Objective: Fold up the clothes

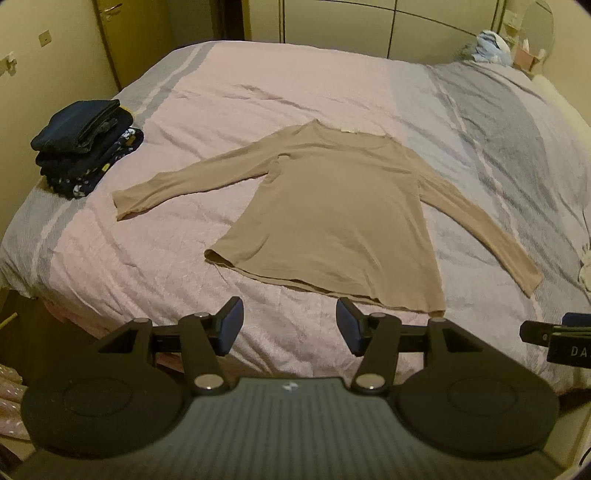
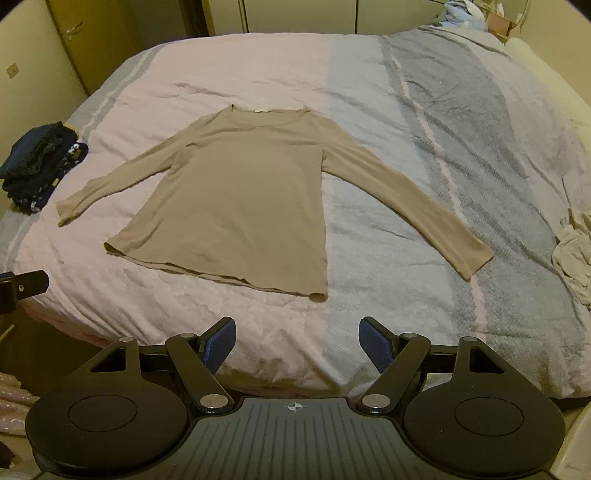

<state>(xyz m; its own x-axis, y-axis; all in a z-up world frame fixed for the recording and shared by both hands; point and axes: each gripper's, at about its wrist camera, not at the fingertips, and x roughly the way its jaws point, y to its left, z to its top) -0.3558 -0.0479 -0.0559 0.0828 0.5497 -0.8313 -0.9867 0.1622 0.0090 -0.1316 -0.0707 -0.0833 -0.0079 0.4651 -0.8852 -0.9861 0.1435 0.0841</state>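
Note:
A beige long-sleeved top lies flat on the bed, both sleeves spread out to the sides and the neckline toward the far end. My left gripper hovers over the bed's near edge just short of the top's hem, open, nothing between its blue pads. My right gripper is also open and empty, over the near edge below the hem's right corner. Each gripper's tip shows at the edge of the other's view.
A stack of folded dark clothes sits at the bed's left edge. A crumpled pale garment lies at the right edge. More clothes are piled at the far right corner. Cupboard doors stand behind.

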